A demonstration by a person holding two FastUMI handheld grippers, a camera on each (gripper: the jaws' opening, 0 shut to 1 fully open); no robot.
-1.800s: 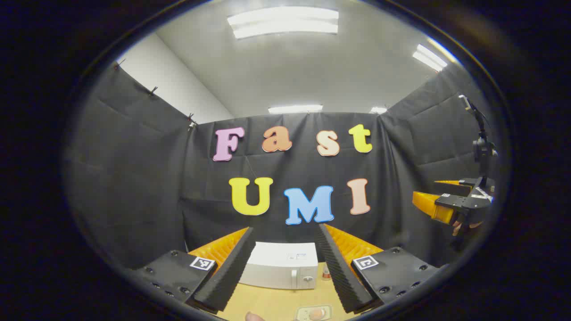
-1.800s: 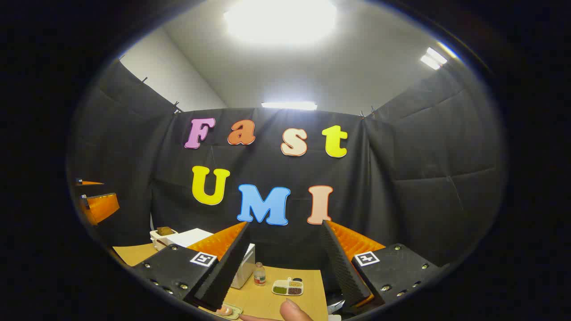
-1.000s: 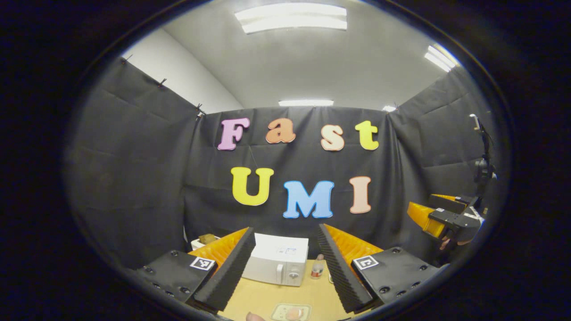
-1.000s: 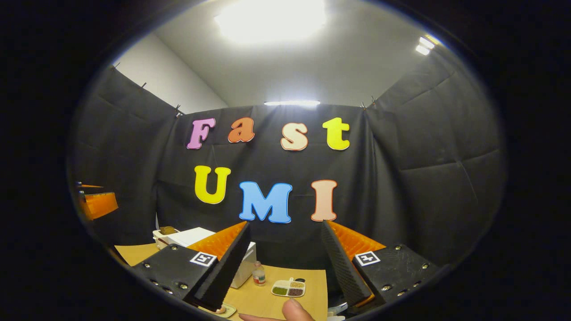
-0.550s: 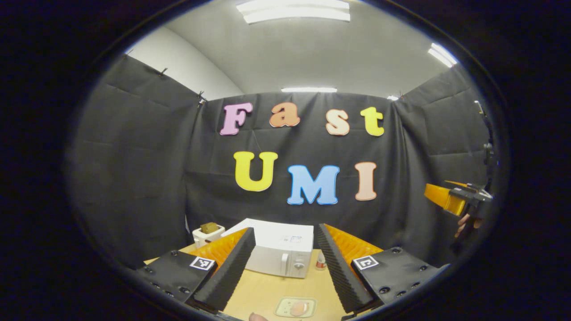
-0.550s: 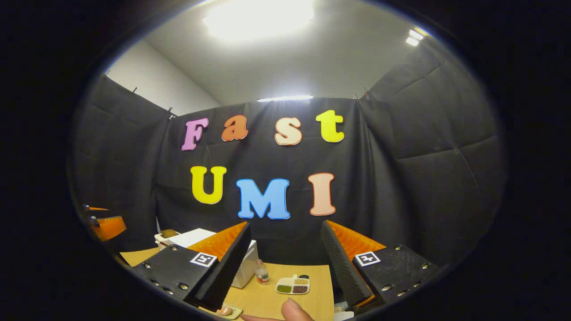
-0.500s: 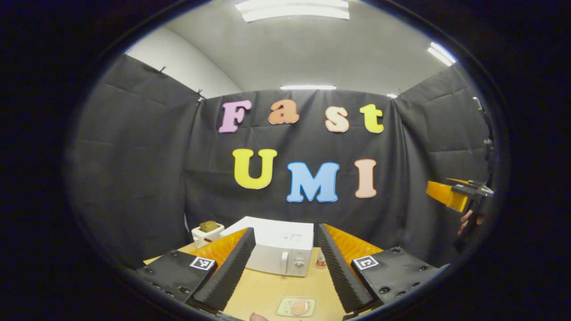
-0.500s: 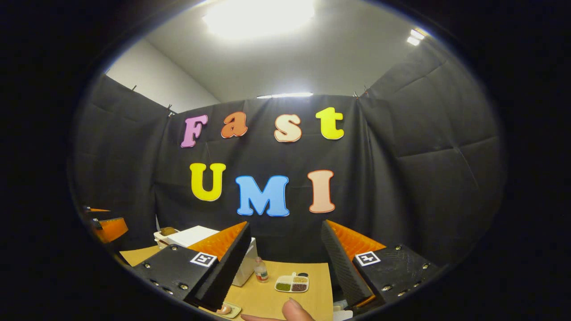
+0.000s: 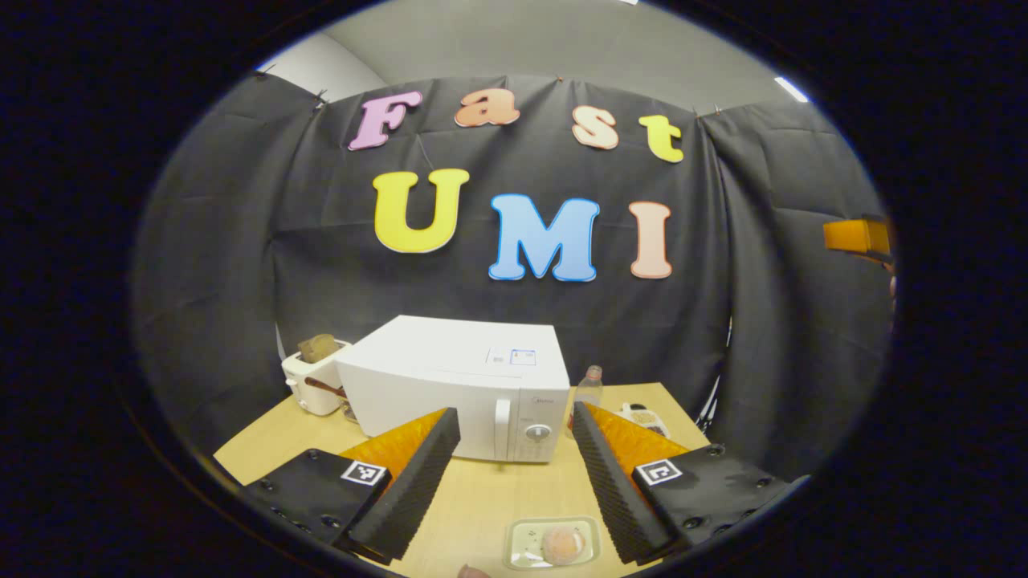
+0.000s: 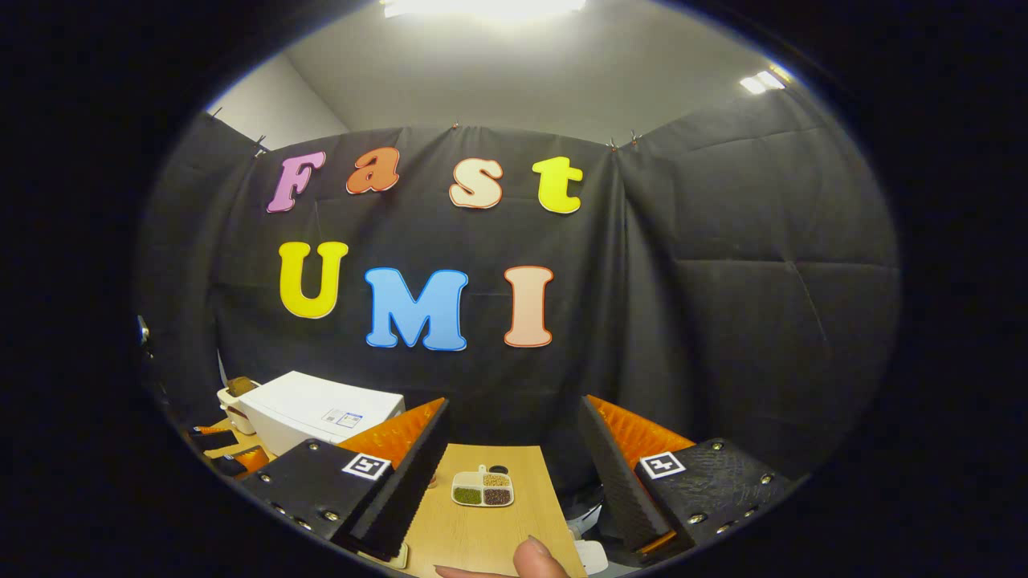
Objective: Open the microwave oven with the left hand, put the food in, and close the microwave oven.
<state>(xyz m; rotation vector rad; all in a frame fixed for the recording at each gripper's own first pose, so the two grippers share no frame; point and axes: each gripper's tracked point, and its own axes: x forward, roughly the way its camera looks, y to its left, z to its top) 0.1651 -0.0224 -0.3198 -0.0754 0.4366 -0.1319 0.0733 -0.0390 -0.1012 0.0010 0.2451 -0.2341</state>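
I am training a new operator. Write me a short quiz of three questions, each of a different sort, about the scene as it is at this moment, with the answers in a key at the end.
1. True or false: the door of the microwave is shut.
2. Multiple choice: where does the food tray lie? A) inside the microwave B) on the table in front of the microwave C) on top of the toaster
3. Fill in: the left gripper and the right gripper are both ____ and hold nothing.

Key
1. True
2. B
3. open
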